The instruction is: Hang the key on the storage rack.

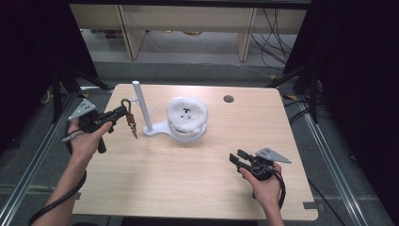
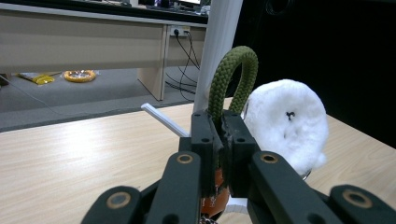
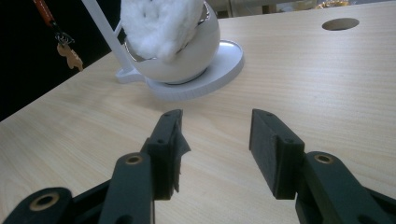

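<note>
Your left gripper (image 1: 123,112) is up off the table (image 1: 188,169) at its left edge, just beside the white stand's post (image 1: 141,107). Jaws are clamped tight on the lower ends of an olive cord loop (image 1: 125,103); in the left gripper view the loop (image 2: 233,77) arches up out of the pinch, right in front of the post (image 2: 217,51). Below the jaws an orange strap (image 1: 130,117) hangs free, with a small charm (image 1: 134,130) at its end, clear of the tabletop. In the right gripper view the strap (image 3: 45,11) and charm (image 3: 69,55) dangle at upper left, apart from the stand.

A thin white peg (image 1: 137,100) sticks out from the post toward your left gripper; in the left gripper view the peg (image 2: 164,120) sits just left of the jaws. The loop is near the peg but you cannot tell from these views whether it touches.

The stand's round base (image 1: 160,129) carries a white bowl (image 3: 196,51). A fluffy white plush (image 1: 187,113) with a small black face sits in the bowl and overflows its rim.

Your right gripper (image 1: 239,157) is low over the table's front right, well apart from the stand. Jaws stand wide apart, nothing between them; in the right gripper view they point toward the bowl, with bare wood in the gap.

A round hole (image 1: 228,99) is in the table at the back right.
</note>
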A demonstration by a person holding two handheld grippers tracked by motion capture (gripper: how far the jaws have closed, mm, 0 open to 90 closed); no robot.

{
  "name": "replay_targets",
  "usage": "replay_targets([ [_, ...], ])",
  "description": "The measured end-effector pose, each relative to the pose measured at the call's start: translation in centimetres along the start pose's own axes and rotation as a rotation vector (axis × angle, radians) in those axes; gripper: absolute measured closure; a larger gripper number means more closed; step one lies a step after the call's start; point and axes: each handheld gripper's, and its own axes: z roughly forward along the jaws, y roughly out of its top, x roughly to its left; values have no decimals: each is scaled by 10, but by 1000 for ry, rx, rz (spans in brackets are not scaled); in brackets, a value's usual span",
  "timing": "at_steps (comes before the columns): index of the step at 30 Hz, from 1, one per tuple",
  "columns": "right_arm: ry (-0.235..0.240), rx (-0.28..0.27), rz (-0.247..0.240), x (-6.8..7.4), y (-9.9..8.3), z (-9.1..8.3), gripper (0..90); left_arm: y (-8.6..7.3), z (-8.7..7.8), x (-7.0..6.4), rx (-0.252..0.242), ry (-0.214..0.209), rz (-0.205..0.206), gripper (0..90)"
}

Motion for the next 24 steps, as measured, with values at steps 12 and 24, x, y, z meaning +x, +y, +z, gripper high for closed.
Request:
replay_targets([
  [12, -9, -17, -46, -4, -1, 1, 546, 6, 11, 3, 16, 5, -8, 848],
  [24, -6, -2, 8, -1, -2, 0, 544, -1, 18, 7, 38, 10, -49, 847],
])
